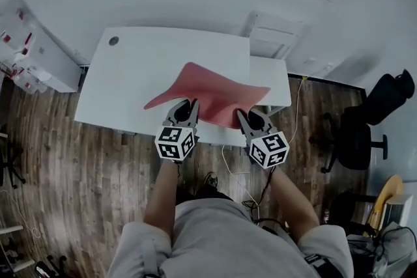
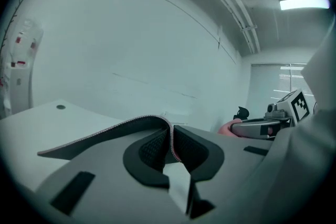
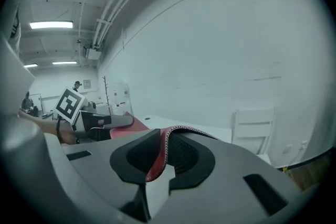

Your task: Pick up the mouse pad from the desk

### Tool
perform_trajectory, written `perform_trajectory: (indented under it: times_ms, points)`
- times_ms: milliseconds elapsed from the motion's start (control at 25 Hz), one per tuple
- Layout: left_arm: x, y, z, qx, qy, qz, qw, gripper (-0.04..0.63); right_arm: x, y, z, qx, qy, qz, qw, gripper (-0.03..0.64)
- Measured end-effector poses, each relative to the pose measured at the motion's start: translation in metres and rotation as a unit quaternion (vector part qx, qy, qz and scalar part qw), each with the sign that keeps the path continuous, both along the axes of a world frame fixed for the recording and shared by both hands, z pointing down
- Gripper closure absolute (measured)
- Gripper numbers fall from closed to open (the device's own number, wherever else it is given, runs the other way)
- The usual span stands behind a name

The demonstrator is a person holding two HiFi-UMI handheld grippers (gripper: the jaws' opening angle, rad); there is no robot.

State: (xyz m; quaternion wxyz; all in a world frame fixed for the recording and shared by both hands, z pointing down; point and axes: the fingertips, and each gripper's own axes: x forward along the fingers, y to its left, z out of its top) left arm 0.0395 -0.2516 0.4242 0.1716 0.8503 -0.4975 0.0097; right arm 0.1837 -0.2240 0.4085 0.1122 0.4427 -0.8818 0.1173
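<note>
The red mouse pad (image 1: 212,93) hangs lifted above the white desk (image 1: 130,75), sagging between two grips on its near edge. My left gripper (image 1: 187,110) is shut on the pad's near left edge; its dark underside and stitched rim (image 2: 169,134) fold between the pads in the left gripper view. My right gripper (image 1: 250,119) is shut on the near right edge, where the red edge (image 3: 160,157) is pinched between the pads. The left gripper's marker cube (image 3: 70,104) shows in the right gripper view, and the right gripper's body (image 2: 262,126) shows in the left gripper view.
A white chair (image 1: 273,36) stands behind the desk, and a black office chair (image 1: 365,127) is on the wooden floor at the right. A white cabinet (image 1: 32,52) stands at the left. A cable (image 1: 296,107) runs down the desk's right side.
</note>
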Motion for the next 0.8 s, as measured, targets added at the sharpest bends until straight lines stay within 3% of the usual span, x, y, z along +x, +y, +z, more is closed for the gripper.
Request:
perform_trajectory:
  times_ms: [280, 520, 800]
  points:
    - [-0.013, -0.028, -0.061, 0.056, -0.005, -0.006, 0.9984, 0.555, -0.011, -0.032, -0.06, 0.056, -0.008, 0.051, 0.997, 0.543]
    - [-0.053, -0.041, -0.118, 0.108, -0.012, -0.034, 0.9935, 0.555, -0.046, -0.045, -0.108, 0.101, -0.013, 0.05, 0.994, 0.543]
    - [-0.123, -0.017, -0.193, 0.188, -0.076, -0.121, 0.9718, 0.555, -0.113, -0.041, -0.172, 0.172, -0.025, 0.003, 0.985, 0.546]
